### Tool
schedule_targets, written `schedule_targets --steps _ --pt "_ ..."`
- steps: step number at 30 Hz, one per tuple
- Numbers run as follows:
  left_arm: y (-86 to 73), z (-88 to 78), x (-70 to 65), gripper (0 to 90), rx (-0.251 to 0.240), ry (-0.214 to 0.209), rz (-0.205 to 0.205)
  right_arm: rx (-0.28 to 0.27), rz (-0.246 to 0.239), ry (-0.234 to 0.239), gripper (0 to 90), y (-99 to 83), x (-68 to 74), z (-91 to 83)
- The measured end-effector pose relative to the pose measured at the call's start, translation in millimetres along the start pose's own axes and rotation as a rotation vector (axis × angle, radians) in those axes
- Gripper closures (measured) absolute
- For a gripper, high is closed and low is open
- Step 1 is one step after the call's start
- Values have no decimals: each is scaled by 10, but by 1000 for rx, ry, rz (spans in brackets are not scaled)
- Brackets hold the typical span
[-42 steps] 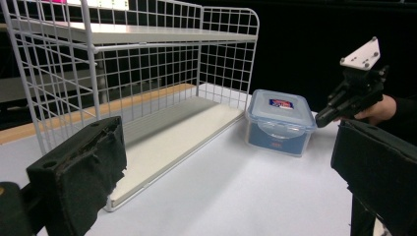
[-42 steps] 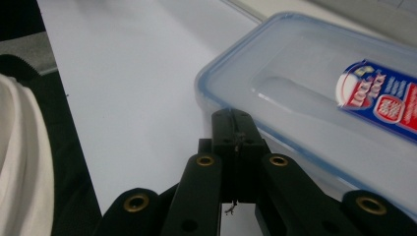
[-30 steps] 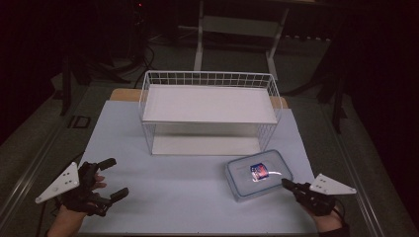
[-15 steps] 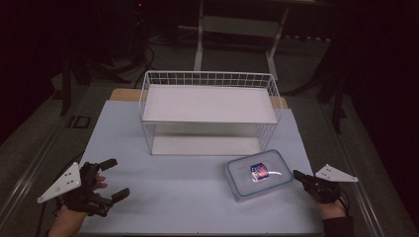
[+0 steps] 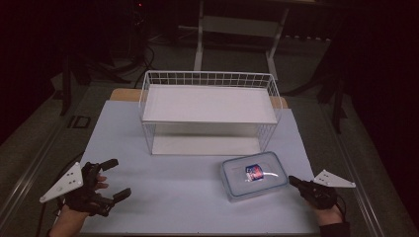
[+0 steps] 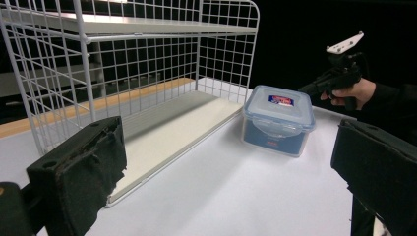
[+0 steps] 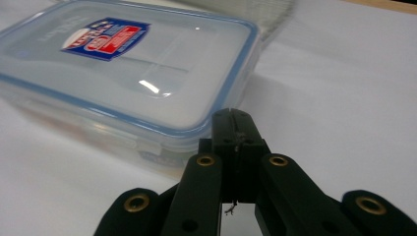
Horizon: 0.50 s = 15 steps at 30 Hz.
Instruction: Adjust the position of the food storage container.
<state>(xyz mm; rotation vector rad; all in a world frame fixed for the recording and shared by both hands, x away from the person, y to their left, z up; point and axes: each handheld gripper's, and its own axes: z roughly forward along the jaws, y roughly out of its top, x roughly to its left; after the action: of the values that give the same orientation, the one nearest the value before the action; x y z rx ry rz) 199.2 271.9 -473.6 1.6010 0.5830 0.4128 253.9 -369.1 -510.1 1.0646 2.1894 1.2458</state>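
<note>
On light blue table (image 5: 163,197), front right, sits clear plastic food container (image 5: 254,176) with blue-rimmed lid and red-blue label, just before two-tier white wire rack (image 5: 209,112). Right gripper (image 5: 292,181) jaws pressed together, holding nothing, tips just beside container's right side; contact unclear. Left gripper (image 5: 115,178) at front left, jaws wide apart, empty, well apart from container.

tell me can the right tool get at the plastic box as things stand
Probably yes. The right tool, jaws shut, sits just beside the plastic box with only bare table between them. The wire rack stands behind, out of the way.
</note>
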Motion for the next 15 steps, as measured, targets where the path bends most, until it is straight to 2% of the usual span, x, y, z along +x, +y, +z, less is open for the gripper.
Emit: schedule_targets --steps 15 --pt "-5 17 -10 0 6 -1 7 15 -58 131 900 76 358 111"
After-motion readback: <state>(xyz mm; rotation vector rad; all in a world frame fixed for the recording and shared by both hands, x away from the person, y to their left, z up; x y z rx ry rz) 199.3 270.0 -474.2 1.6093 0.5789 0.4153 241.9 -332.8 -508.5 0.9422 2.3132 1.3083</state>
